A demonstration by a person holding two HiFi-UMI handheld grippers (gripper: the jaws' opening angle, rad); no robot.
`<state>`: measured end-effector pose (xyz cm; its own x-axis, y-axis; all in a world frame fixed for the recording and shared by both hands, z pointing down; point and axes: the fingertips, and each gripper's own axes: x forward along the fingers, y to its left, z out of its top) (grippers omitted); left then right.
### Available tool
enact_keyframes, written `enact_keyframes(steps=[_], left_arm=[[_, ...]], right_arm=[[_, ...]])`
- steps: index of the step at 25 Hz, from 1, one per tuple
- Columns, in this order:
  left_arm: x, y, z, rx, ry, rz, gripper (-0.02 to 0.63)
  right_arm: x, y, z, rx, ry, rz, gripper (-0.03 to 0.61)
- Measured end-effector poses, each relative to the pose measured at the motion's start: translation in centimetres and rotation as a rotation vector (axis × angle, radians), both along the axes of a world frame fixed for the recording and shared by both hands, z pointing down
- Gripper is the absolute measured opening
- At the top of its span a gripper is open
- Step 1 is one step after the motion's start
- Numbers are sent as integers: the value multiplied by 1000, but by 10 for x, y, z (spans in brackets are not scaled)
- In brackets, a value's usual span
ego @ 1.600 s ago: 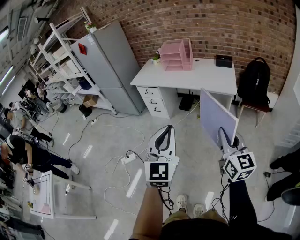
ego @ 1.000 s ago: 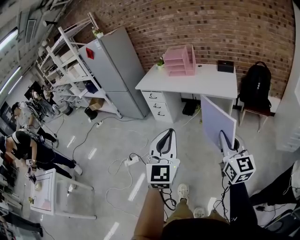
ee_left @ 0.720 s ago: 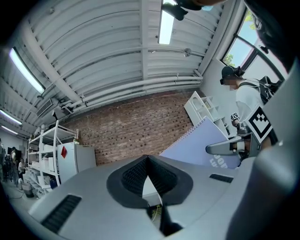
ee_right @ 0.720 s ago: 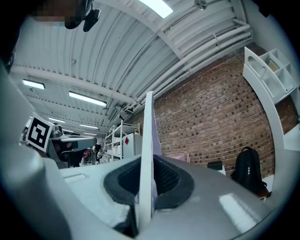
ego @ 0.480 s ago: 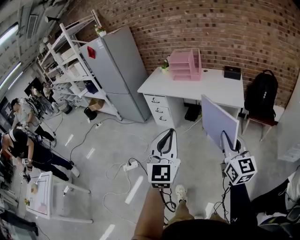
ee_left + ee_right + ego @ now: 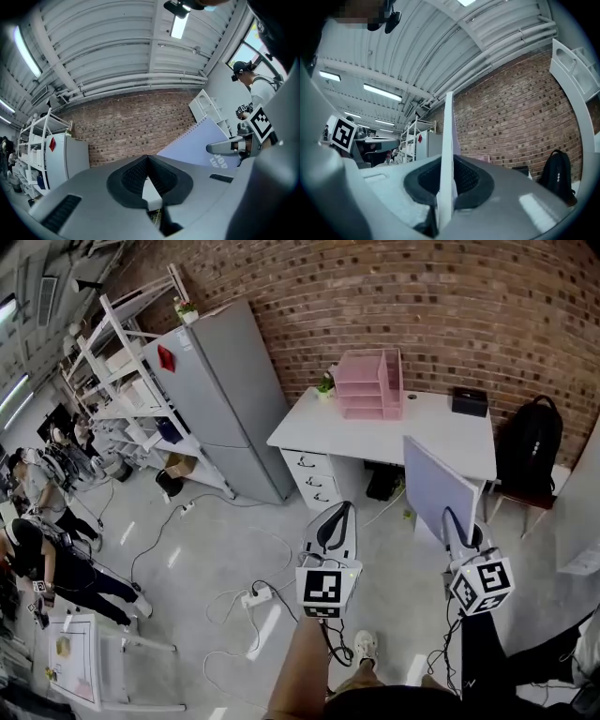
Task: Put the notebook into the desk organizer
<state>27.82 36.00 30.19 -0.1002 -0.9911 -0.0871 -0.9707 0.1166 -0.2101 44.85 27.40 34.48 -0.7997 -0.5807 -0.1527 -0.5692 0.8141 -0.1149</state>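
Head view has the right claw (image 6: pixel 454 521) clamped on the lower edge of the pale lilac notebook (image 6: pixel 433 486). The notebook stands upright in the air on the near side of the white bench (image 6: pixel 441 432), well apart from the pink desk organizer (image 6: pixel 366 382) at the bench's far left by the brick wall. Right gripper view shows the notebook edge-on, pinched between the 2 jaws. The left claw (image 6: pixel 337 512), left of the notebook, has its jaws together on nothing.
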Motion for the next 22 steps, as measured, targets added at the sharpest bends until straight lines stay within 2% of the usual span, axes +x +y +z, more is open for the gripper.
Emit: enact_keyframes(steps=[5,15,22], left_arm=[[-41,-46,2,-13,6,22,9],[-126,-135,-3,9,6,54,9],[-156,-179,-2,13,4,80,9]], right_arm=[[-35,-39,-4,2,-1,29,29],[-107,-117,-8,10,-11,99,29],[-140,-157,-8,10,-6,127,29]])
